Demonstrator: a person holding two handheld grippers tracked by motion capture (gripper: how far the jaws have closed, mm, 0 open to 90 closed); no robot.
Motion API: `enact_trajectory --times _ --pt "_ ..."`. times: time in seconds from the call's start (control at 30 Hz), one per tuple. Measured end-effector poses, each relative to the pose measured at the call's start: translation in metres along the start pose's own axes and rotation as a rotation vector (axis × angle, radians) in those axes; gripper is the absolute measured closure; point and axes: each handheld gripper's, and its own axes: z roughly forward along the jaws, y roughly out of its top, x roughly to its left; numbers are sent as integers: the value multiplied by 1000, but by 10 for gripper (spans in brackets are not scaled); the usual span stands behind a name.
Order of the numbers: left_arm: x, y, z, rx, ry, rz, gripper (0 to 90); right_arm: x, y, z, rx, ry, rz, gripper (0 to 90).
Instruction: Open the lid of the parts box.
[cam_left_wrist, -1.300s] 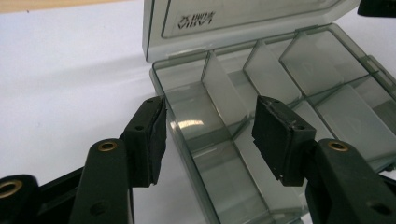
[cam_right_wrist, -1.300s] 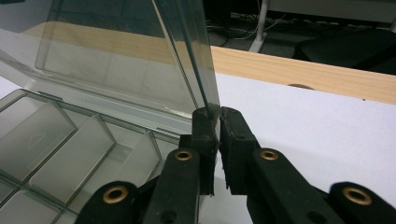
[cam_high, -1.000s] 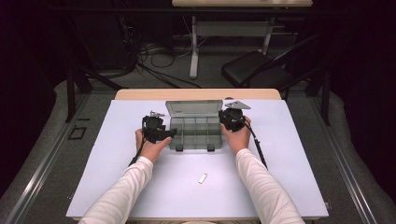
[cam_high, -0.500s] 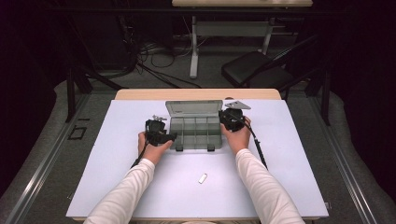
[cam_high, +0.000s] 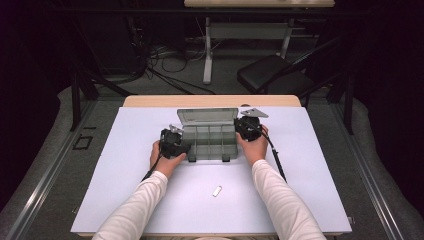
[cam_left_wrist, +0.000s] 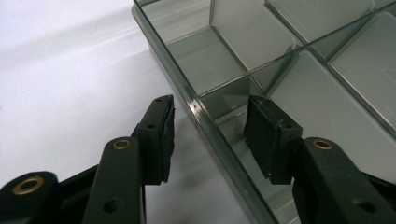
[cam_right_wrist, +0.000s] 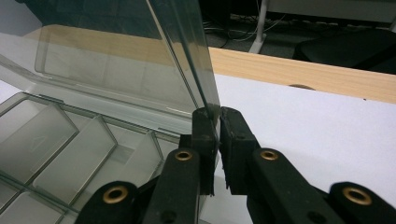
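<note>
The clear grey-tinted plastic compartment box (cam_high: 209, 141) sits mid-desk, toward the far edge of the white desk (cam_high: 125, 200), with its hinged clear lid (cam_high: 208, 117) standing upright at the back.

Right gripper (cam_right_wrist: 217, 154) is clamped on the lid's side edge; the right gripper view shows the thin plastic pinched between both pads, jaws nearly together. So the R side is the anchor, holding the lid/box steady.

Left gripper (cam_left_wrist: 210, 135) is at the box's left wall near the front corner. The left gripper view shows one jaw outside over the desk and the other inside a compartment, with the wall (cam_left_wrist: 201, 116) running between them. The jaws have just been closing, but there's a gap on both sides, so pads aren't pressing yet: apart, straddling, no grip.

Step in hand, as I read it: getting a two-point hold on the box, L side not done yet.

Next move prob needs:
- L jaws shut fully onto the wall, square to it, w/o sliding off the thin rim
- R keeps its pinch so the lid doesn't flop
- then shut the lid or shift the box, can't tell which

Compartments look empty. A small white flat piece (cam_high: 216, 191) lies on the desk nearer the person, well apart from the box, untouched.
</note>
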Motion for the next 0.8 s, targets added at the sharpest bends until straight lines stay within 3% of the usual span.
enact_trajectory --times 0.07,0.3,0.8 --pt "4 -2 0 -13 -33 18 529 1 0 0 -4 -4 -3 851" --pt "7 -4 2 -42 -46 52 536 3 0 0 -13 -16 -5 851" --pt "9 -6 3 -57 -67 50 539 5 1 1 -22 -52 9 858"
